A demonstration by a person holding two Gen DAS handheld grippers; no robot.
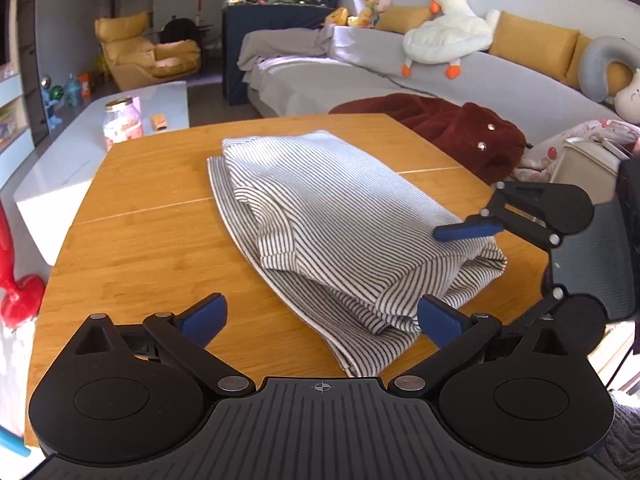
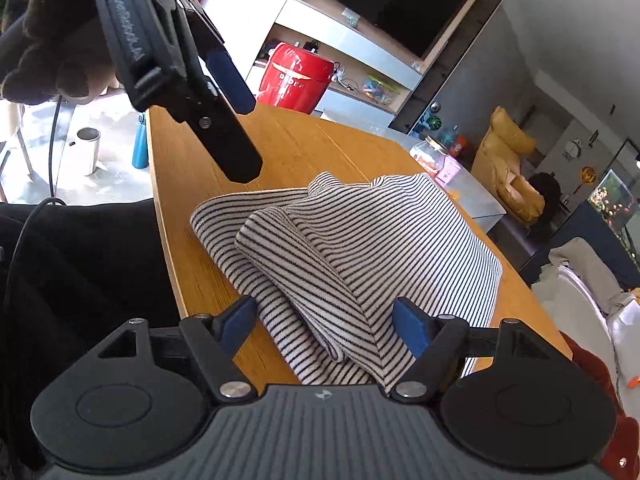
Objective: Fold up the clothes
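The right gripper (image 2: pixel 324 326) straddles the folded striped shirt (image 2: pixel 360 248) at six o'clock, jaws wide, pads apparently not pressing. The left gripper (image 1: pixel 320 320) hangs with jaws wide and empty over the bench (image 1: pixel 140 240), likely ready to fold again.

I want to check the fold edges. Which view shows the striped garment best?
The left wrist view: the folded black-and-white striped knit garment lies whole on the wooden table. In the right wrist view its near end is hidden behind the camera's mount.

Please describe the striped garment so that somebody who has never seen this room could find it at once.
Start from the wooden table in front of the grey sofa. The striped garment lies on its top, roughly folded into a thick bundle. Its thin dark and white stripes set it apart from the fluffy dark red garment on the sofa behind the table.
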